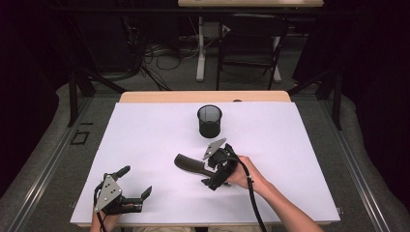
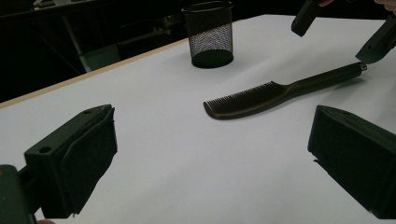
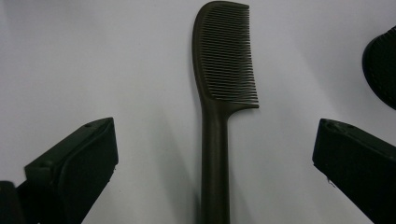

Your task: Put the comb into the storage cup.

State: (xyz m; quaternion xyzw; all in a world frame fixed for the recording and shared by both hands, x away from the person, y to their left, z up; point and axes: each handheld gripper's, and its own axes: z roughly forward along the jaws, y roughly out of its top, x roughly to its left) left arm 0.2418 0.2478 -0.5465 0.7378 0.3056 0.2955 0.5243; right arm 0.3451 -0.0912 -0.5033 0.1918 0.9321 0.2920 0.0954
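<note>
Comb (image 1: 189,165) first: we see it lying flat on the white table (image 1: 145,135), a little toward 5 o'clock from the middle. It is dark and long. Its teeth end points to 9 o'clock in the high view and its handle runs toward 3 o'clock, under our right gripper (image 1: 218,165).

Our right gripper sits over the handle end. Its jaws are spread wide, one on each side of the handle. In the right gripper view the comb (image 3: 216,121) goes straight up between the two jaws, with bare table on both sides, so the jaws do not touch it. The teeth point to 3 o'clock in that view.

Our left gripper (image 1: 136,181) is down near 7 o'clock on the table, well apart from the comb. Its jaws are spread wide too, and they hold nothing. In the left gripper view we see the comb (image 2: 280,91) far ahead, toward 1 o'clock.

We also see a black mesh cup (image 1: 210,121) standing upright at 12 o'clock from the comb, near it but not touching.
</note>
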